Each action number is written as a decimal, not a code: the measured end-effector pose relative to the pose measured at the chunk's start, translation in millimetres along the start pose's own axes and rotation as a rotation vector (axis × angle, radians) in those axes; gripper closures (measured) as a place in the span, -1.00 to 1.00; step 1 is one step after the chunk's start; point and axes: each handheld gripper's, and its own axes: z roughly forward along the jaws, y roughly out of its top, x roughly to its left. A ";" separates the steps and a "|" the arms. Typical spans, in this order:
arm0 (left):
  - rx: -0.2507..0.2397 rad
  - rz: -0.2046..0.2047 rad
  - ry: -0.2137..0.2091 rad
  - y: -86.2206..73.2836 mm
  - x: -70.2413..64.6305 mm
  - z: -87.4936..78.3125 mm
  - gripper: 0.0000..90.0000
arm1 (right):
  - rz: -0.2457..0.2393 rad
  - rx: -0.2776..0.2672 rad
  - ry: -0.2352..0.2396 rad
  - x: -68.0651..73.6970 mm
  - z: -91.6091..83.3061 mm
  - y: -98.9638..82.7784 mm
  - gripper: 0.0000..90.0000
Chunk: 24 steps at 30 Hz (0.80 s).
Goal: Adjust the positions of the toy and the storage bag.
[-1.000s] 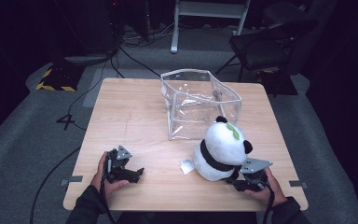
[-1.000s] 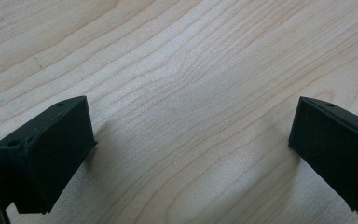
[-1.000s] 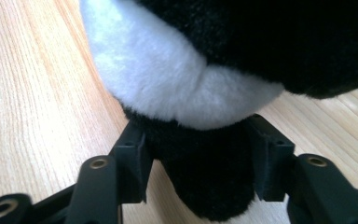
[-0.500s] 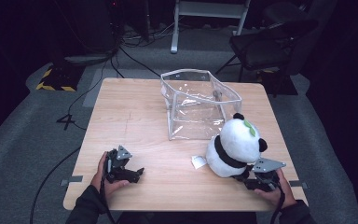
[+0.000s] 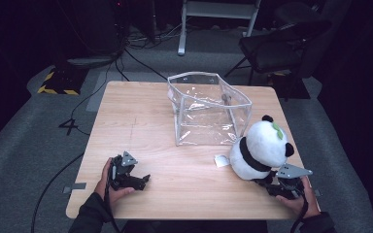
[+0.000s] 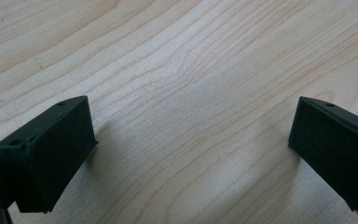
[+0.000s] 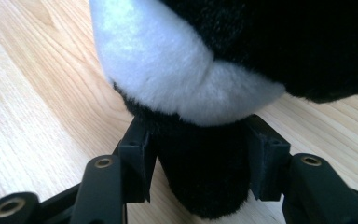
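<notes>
Panda plush [image 5: 262,148] sits near the right front corner of the wooden table [image 5: 141,121], one black limb pinched between the jaws of the right gripper [image 5: 278,183]; in the right gripper view the pads press into that dark limb [image 7: 205,172] from both sides, the white belly bulging above. The left gripper [image 5: 138,180] rests low on the wood near the left front edge, its jaws spread wide with nothing but bare grain between them, as the left gripper view shows [image 6: 186,140]. Since a second ago the panda has been dragged rightward across the table and now stands closer to the right edge, its white tag [image 5: 220,160] trailing with it on its left side; the left gripper has kept its place. The clear plastic bag [image 5: 206,109] stands open-topped just behind and left of the panda. Open wood lies between the two grippers and across the left half of the table
</notes>
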 end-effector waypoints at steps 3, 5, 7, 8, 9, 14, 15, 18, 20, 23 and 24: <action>0.000 0.000 0.000 0.0 0.0 0.0 -0.99 | 0.005 -0.001 -0.017 -5.0 -2.0 -2.7 0.11; 0.000 0.000 0.000 0.0 0.0 0.0 -0.99 | 0.006 0.000 -0.022 -6.0 -2.4 -3.3 0.11; 0.000 0.000 0.000 0.0 0.0 0.0 -0.99 | 0.009 -0.001 -0.028 -8.4 -3.3 -4.5 0.11; 0.000 0.000 0.000 0.0 0.0 0.0 -0.99 | 0.014 -0.003 -0.035 -10.8 -4.3 -6.0 0.11; 0.000 0.000 0.000 0.0 0.0 0.1 -0.99 | 0.014 -0.003 -0.035 -10.8 -4.3 -6.0 0.11; 0.000 0.000 0.000 0.0 0.0 0.0 -0.99 | 0.065 -0.021 -0.052 -19.5 -6.1 -12.8 0.10; -0.001 -0.001 0.002 0.0 -0.1 0.0 -0.99 | 0.079 -0.030 -0.047 -20.9 -5.9 -14.0 0.09; 0.000 -0.001 0.002 0.0 -0.1 -0.1 -0.99 | 0.109 -0.044 -0.060 -22.3 -2.5 -15.7 0.06; 0.000 0.000 0.000 0.0 -0.1 0.0 -0.99 | 0.113 -0.047 -0.058 -22.8 -0.6 -16.4 0.04; 0.000 0.000 0.000 0.1 -0.1 0.0 -0.99 | 0.116 -0.055 -0.048 -24.3 1.0 -17.8 0.01; -0.002 -0.001 0.001 0.0 -0.2 0.2 -0.99 | 0.118 -0.059 -0.044 -24.8 2.8 -19.5 -0.01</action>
